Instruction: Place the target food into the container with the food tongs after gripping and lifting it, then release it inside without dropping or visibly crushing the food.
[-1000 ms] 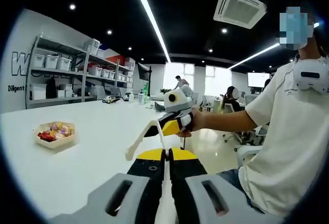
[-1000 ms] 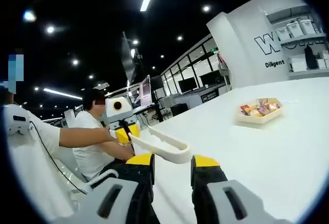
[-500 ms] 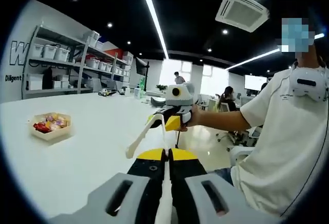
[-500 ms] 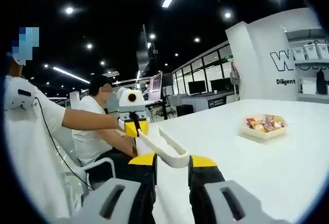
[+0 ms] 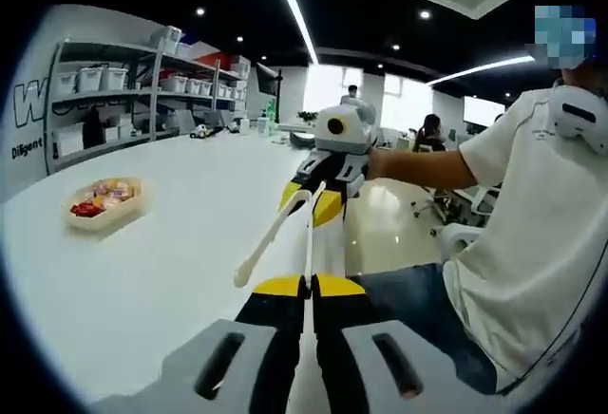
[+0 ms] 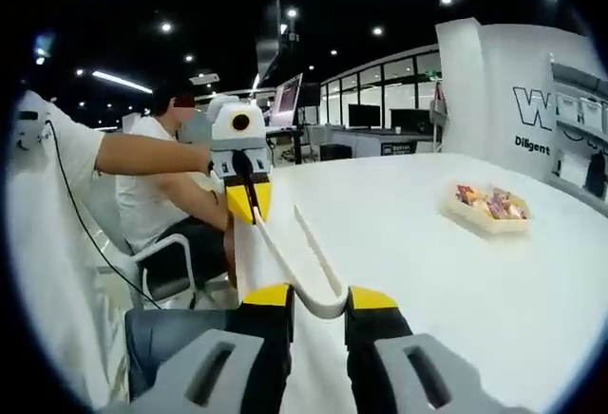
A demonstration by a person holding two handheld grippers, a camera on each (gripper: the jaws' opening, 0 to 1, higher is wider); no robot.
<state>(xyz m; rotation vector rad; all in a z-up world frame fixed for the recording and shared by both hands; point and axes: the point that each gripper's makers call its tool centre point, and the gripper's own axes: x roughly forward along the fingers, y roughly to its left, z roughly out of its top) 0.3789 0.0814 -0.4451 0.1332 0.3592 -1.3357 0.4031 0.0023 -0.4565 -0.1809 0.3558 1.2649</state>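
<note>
The white plastic food tongs (image 5: 285, 229) are being held between the two grippers above the near edge of the white table (image 5: 142, 281). In the left gripper view, the left gripper (image 5: 308, 288) is showing its yellow-tipped jaws drawn almost together on the thin end of one tong arm, which is running up and away toward the right gripper (image 5: 323, 181). In the right gripper view, the right gripper (image 6: 319, 297) is standing with its jaws partly apart, and the rounded hinge bend of the tongs (image 6: 302, 267) is sitting between them; whether the jaws are actually pressing on it cannot be told, though it looks cradled there. The opposite arm is reaching to the left gripper (image 6: 245, 196), which is pinching it.

The shallow container (image 5: 103, 207), a pale tray, is sitting well apart on the table, and is already holding small wrapped snacks (image 6: 489, 202) in red, orange and yellow. It is too small to tell which one is the target food.

The tongs are likely light and springy, so they should be held on the arms below the hinge, letting one squeeze close the tips. The wrapped pieces are probably light, slick in their film and easily dented; a gentle pinch across the middle would suit them.
</note>
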